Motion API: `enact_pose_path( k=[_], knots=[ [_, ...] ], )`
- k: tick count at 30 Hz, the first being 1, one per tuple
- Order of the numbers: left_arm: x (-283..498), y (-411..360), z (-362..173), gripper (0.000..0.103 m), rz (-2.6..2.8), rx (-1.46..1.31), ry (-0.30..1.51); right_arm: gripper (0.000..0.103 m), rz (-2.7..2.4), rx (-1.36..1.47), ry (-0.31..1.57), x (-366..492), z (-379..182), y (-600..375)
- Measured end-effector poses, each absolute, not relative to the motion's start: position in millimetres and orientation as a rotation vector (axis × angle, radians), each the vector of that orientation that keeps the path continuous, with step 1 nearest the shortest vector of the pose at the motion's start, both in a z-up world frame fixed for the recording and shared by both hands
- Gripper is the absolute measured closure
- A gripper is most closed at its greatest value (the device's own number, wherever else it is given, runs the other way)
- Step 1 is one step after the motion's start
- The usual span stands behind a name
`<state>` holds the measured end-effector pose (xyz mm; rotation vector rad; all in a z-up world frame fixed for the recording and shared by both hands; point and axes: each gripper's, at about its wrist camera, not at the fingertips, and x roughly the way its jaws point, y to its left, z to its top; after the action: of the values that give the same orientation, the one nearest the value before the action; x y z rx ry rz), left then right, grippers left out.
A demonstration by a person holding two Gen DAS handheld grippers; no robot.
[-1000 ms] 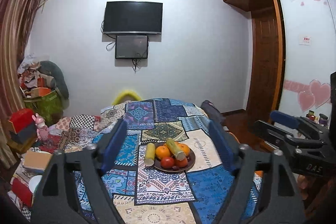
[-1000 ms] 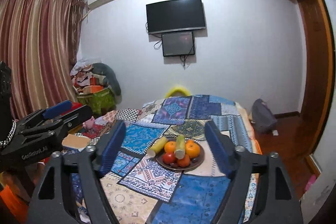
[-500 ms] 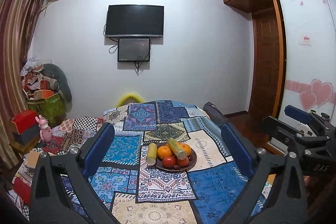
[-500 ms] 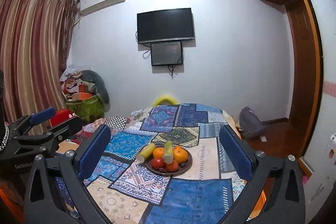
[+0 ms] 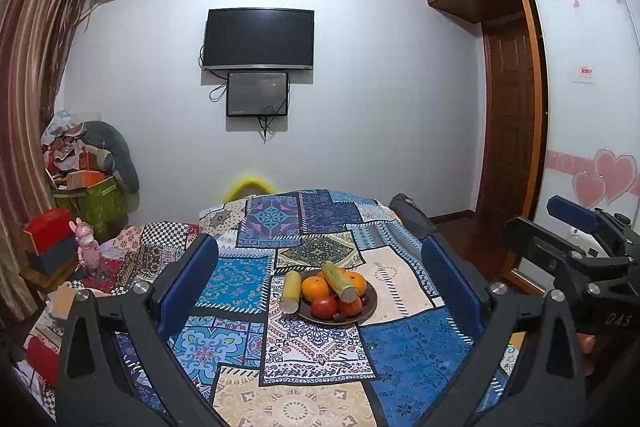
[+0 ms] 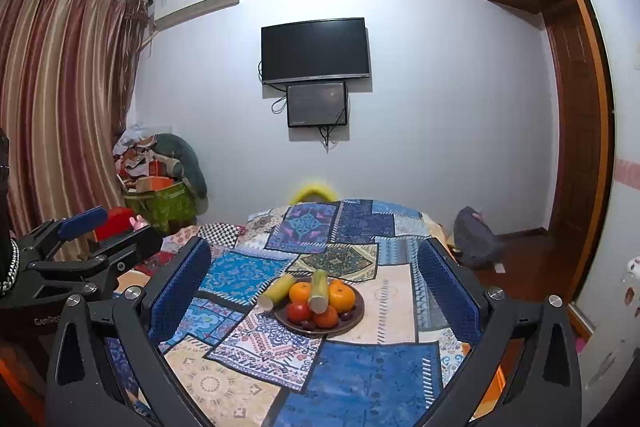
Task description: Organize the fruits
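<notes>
A dark round plate (image 5: 370,301) sits mid-table on a patchwork cloth, also in the right wrist view (image 6: 358,307). It holds oranges (image 5: 315,287), red fruits (image 5: 324,307) and a green-yellow stalk (image 5: 339,281) across the top. A second stalk (image 5: 291,291) leans on the plate's left rim. My left gripper (image 5: 320,287) is open and empty, held back from the plate. My right gripper (image 6: 314,291) is open and empty, also short of the plate. Each gripper shows at the other view's edge.
The patchwork-covered table (image 5: 312,379) fills the foreground. A TV (image 5: 259,39) hangs on the far wall. Boxes and clutter (image 5: 84,187) stand at the left by the curtain. A wooden door (image 5: 508,123) and a dark bag (image 6: 476,239) are at the right.
Both grippers' jaws have spread wider apart. Both views have pulled back a little, and the plate of fruit sits slightly further away in each.
</notes>
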<state>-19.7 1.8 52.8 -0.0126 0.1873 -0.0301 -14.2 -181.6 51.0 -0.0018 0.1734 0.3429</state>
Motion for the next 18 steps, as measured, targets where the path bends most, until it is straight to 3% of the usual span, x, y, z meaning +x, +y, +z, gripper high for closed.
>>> enact_pose_path(
  k=[18],
  knots=[
    [-18.1, 5.3, 54.0, 0.0, -0.031, -0.024, 0.188, 0.0, 0.327, -0.006, 0.169, -15.8, 54.0, -180.2]
  ],
)
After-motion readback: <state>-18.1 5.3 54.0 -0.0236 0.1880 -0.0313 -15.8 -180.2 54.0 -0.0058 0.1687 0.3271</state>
